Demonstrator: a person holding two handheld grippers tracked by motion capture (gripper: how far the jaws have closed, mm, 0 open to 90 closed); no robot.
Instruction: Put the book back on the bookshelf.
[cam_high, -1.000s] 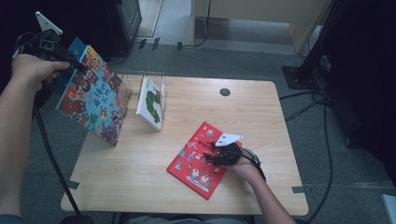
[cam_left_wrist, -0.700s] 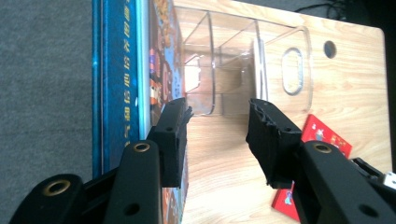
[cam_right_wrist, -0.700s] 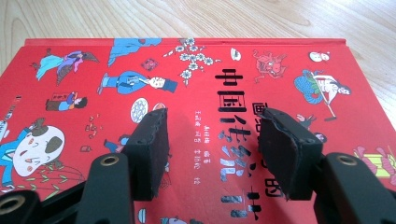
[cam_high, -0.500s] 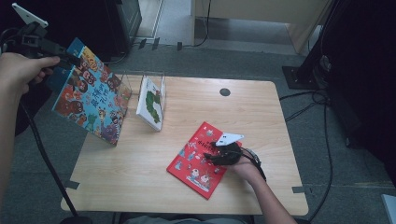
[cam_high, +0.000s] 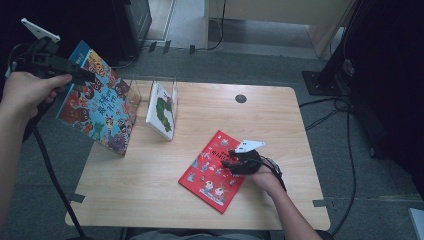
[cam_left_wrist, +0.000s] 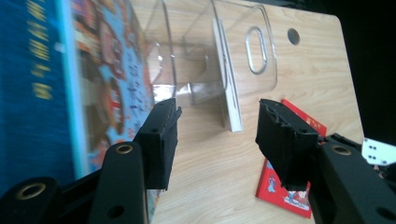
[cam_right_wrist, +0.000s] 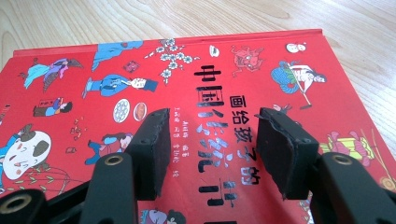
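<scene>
My left gripper (cam_high: 82, 75) jaws just opening, blue book (cam_high: 95, 107) free beside them, leaning on clear stand (cam_high: 131, 97), right gripper (cam_high: 231, 159) unmoved, open over red book (cam_high: 210, 172)

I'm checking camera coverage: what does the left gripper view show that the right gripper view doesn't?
Left gripper view: the blue picture book leaning at the clear acrylic book holder, a white book standing in it, and the left claw open on nothing. Right gripper view: the right claw open over the cover's close-up lettering. Both: the red picture book lying on the wooden table.
</scene>
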